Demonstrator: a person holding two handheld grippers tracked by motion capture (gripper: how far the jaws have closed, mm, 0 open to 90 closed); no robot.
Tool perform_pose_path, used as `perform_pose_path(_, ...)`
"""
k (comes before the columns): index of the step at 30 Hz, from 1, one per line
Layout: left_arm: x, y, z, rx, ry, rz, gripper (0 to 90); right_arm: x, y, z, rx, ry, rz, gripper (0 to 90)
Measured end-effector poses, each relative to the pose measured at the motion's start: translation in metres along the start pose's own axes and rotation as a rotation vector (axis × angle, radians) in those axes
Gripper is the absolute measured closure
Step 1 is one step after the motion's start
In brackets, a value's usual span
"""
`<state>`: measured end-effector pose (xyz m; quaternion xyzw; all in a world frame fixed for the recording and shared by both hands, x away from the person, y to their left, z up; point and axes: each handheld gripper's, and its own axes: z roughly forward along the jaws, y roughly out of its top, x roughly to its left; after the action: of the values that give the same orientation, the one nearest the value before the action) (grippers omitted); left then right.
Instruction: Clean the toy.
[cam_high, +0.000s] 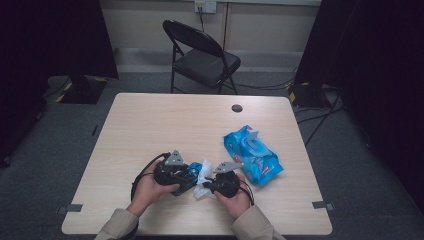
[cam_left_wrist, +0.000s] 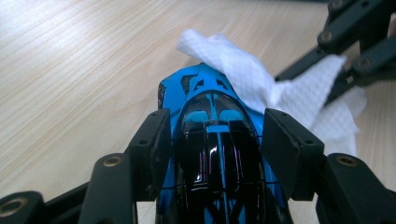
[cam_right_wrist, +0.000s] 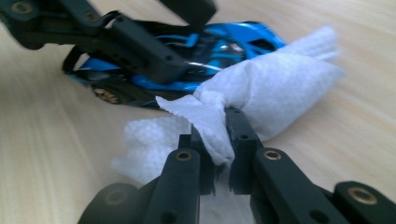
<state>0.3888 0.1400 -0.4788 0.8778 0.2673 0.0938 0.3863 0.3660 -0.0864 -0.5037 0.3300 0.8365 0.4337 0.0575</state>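
My left gripper (cam_left_wrist: 215, 135) is shut on a blue and black toy car (cam_left_wrist: 212, 140), its pads pressing both sides of the body. In the high view the toy car (cam_high: 191, 171) sits low over the table between both hands. My right gripper (cam_right_wrist: 215, 135) is shut on a white wipe (cam_right_wrist: 261, 88), which is bunched between its jaws and lies against the car's (cam_right_wrist: 219, 46) side and nose. The wipe (cam_left_wrist: 289, 95) spreads beyond the car in the left gripper view, and the wipe (cam_high: 203, 181) shows between the left gripper (cam_high: 186, 176) and the right gripper (cam_high: 206, 186) from above.
A blue pack of wet wipes (cam_high: 252, 154) lies on the wooden table (cam_high: 165, 125) just right of my right hand. A round cable hole (cam_high: 237, 108) sits near the far edge. A black folding chair (cam_high: 202, 55) stands behind the table.
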Motion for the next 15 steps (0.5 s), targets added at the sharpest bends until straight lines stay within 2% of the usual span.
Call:
perform_pose_path(2, 0.000, 0.000, 0.000, 0.003, 0.003, 0.003, 43.3, 0.005, 0.000, 0.004, 0.012, 0.020, -0.004, 83.7)
perform_pose_path(4, 0.000, 0.000, 0.000, 0.000, 0.002, -0.003, 43.2, 0.011, 0.000, 0.007, 0.019, 0.020, -0.022, 83.6)
perform_pose_path(8, 0.000, -0.001, 0.000, -0.005, 0.001, -0.003, 43.3, 0.014, 0.001, 0.010, 0.020, 0.038, -0.019, 83.7)
perform_pose_path(10, 0.000, -0.001, 0.000, -0.004, 0.002, -0.001, 43.3, 0.015, 0.001, 0.012, 0.019, 0.064, -0.008, 83.6)
perform_pose_path(13, 0.000, -0.001, 0.000, -0.004, 0.002, -0.002, 43.3, 0.022, 0.002, 0.016, 0.023, 0.088, -0.016, 83.6)
perform_pose_path(15, 0.000, -0.001, 0.000, -0.005, 0.002, -0.002, 43.3, 0.026, 0.004, 0.017, 0.033, 0.080, -0.036, 83.6)
